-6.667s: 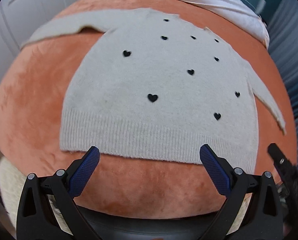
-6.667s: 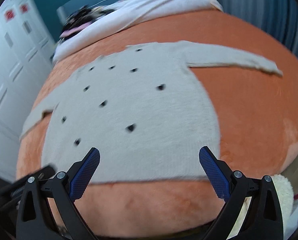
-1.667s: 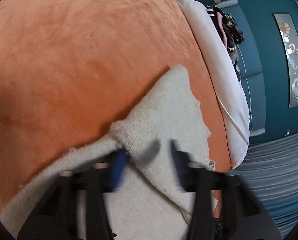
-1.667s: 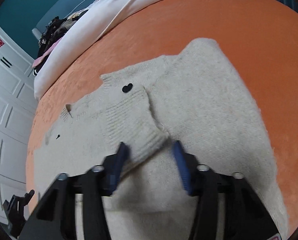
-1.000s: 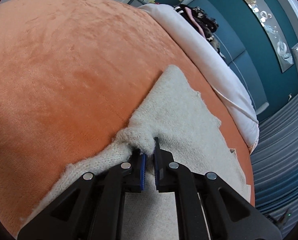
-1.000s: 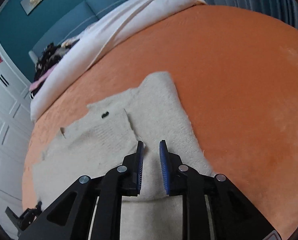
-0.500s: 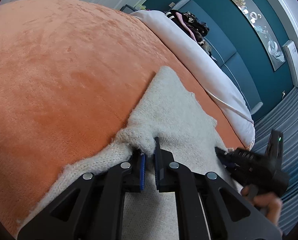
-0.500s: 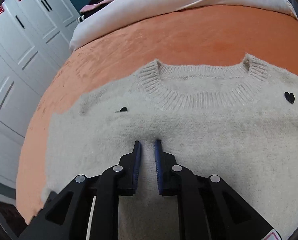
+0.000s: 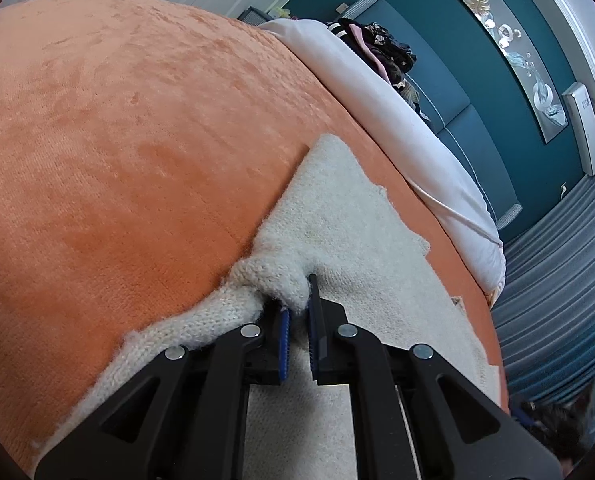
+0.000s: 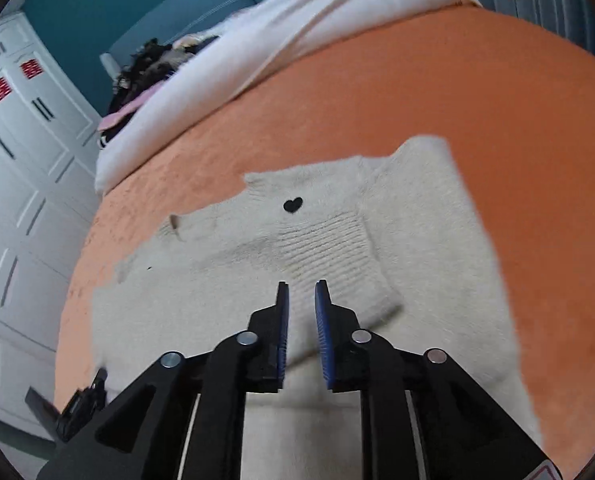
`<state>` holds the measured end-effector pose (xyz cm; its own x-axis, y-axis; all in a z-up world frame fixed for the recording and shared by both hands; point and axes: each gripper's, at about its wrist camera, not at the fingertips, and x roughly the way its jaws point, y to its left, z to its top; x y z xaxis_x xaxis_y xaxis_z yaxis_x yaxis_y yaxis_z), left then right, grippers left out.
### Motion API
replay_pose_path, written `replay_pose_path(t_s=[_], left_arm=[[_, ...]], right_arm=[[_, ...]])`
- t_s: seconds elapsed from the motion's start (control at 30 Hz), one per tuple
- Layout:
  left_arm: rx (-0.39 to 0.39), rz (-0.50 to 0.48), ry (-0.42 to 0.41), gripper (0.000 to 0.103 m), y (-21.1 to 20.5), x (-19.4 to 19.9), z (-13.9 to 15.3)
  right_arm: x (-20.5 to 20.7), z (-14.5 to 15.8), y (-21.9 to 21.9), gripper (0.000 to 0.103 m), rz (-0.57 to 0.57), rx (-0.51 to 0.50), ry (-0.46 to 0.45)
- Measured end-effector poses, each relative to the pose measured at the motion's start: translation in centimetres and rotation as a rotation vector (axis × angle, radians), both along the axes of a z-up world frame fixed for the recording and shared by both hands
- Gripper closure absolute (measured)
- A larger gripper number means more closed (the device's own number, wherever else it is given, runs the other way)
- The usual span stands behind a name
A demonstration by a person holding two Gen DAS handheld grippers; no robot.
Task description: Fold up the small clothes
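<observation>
Right tongs [image 10: 299, 292] swung back over sweater [image 10: 417, 240], opening empty; left tongs [image 9: 297, 304] still pinch it.

The sweater [image 10: 417, 240] is a small cream knit, fuzzy, with a black heart [image 10: 293, 204] showing near the upper middle of my right view. It lies on the orange bed cover [image 9: 117, 140], partly folded: a ribbed cuff or hem panel [image 10: 329, 248] sits folded across the body, just below the heart, in the centre of the frame. In my left view the knit fills the lower centre and runs up to a point at mid-frame, and a bunched ribbed edge [image 9: 273, 280] is raised in a small hump.
</observation>
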<state>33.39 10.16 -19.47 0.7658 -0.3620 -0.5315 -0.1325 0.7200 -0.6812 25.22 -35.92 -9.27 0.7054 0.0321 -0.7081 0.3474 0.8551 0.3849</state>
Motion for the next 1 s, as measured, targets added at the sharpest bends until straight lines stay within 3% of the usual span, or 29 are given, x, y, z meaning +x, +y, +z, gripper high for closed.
replay_pose_path(t_s=[0.03,0.07,0.13,0.17,0.2,0.3,0.37,0.43,0.5,0.57,0.6,0.63,0.67,0.7,0.77,0.83,0.93,1.0], left_arm=[[-0.012,-0.019,0.026,0.090,0.4,-0.5,0.7],[-0.017,-0.028,0.040,0.084,0.9,-1.4,1.3],[-0.012,-0.018,0.046,0.058,2.6,-5.3,3.1],[0.006,-0.002,0.048,0.035,3.5,-7.6,4.0],[0.029,0.017,0.058,0.018,4.5,-10.0,4.6],[0.081,0.029,0.158,0.015,7.5,-17.4,4.7],[0.075,0.010,0.203,0.015,8.2,-20.7,4.2],[0.105,-0.013,0.179,0.012,7.6,-23.1,4.7],[0.086,-0.043,0.201,0.011,6.5,-23.7,4.8],[0.045,-0.081,0.220,0.012,5.2,-23.2,4.4],[0.055,-0.086,0.231,0.024,4.6,-22.9,4.4],[0.050,-0.102,0.235,0.038,4.2,-22.5,4.5],[0.012,-0.135,0.261,0.074,3.9,-21.9,4.2],[-0.020,-0.151,0.299,0.095,3.8,-21.4,4.1],[-0.073,-0.135,0.298,0.096,4.4,-21.9,5.3],[-0.047,-0.142,0.255,0.096,5.1,-23.1,7.6],[-0.040,-0.176,0.249,0.097,6.6,-26.3,10.0],[0.001,-0.213,0.276,0.097,7.1,-28.8,10.5]], right_arm=[[-3.0,0.1,-0.7,0.058,-0.030,-0.007,0.008],[-6.5,-0.1,-1.7,0.054,-0.063,0.009,0.021],[-12.3,-1.7,-3.6,0.051,-0.093,0.059,0.076],[-15.6,-2.8,-3.9,0.051,-0.102,0.066,0.119],[-18.7,-3.7,-4.0,0.050,-0.105,0.055,0.166],[-25.2,-6.2,-3.4,0.047,-0.098,0.069,0.263],[-27.7,-7.1,-2.8,0.044,-0.088,0.137,0.263],[-28.7,-7.0,-1.6,0.038,-0.075,0.148,0.238],[-27.4,-7.3,0.1,0.038,-0.014,0.207,0.209],[-25.8,-7.8,1.5,0.037,0.001,0.211,0.205],[-25.2,-7.7,1.9,0.039,-0.010,0.180,0.202],[-24.8,-7.3,2.2,0.057,-0.012,0.169,0.190],[-24.4,-6.9,2.1,0.082,-0.008,0.200,0.180],[-23.8,-6.2,2.2,0.092,-0.013,0.241,0.163],[-25.3,-3.4,1.6,0.094,-0.025,0.267,0.058],[-26.8,-0.9,1.3,0.095,-0.008,0.257,0.014],[-30.4,1.0,0.7,0.096,0.049,0.240,0.037],[-32.9,1.1,0.9,0.096,0.106,0.182,0.120]])
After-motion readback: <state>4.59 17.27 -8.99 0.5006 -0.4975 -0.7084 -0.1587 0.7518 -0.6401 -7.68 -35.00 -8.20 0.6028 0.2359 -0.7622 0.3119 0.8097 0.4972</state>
